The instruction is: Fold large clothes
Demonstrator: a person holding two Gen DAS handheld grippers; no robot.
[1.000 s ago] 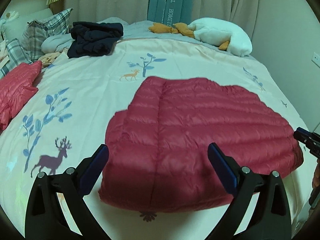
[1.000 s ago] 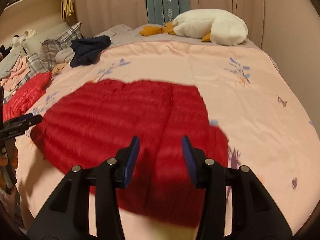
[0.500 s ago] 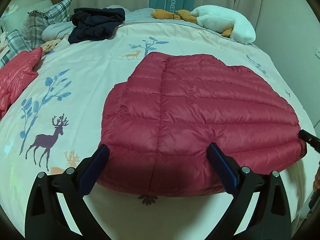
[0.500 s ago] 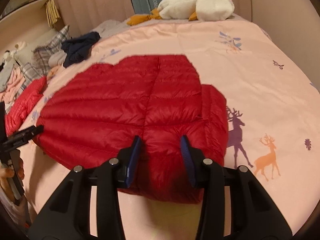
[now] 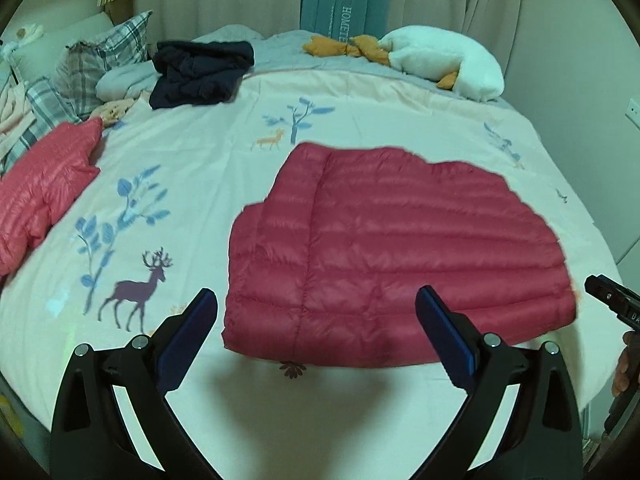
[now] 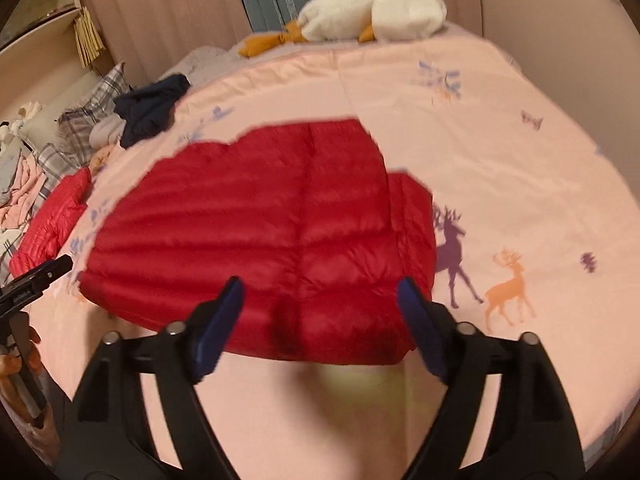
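Currently logged: your left gripper and right gripper both gaped empty above the folded red down jacket on the bedspread.

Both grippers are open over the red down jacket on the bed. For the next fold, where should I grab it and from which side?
Probably take the red down jacket at its near edge, coming in low from the foot of the bed. That edge is a thick bulge raised off the bedspread, directly before the left gripper and right gripper, one each side of the stitched seam.
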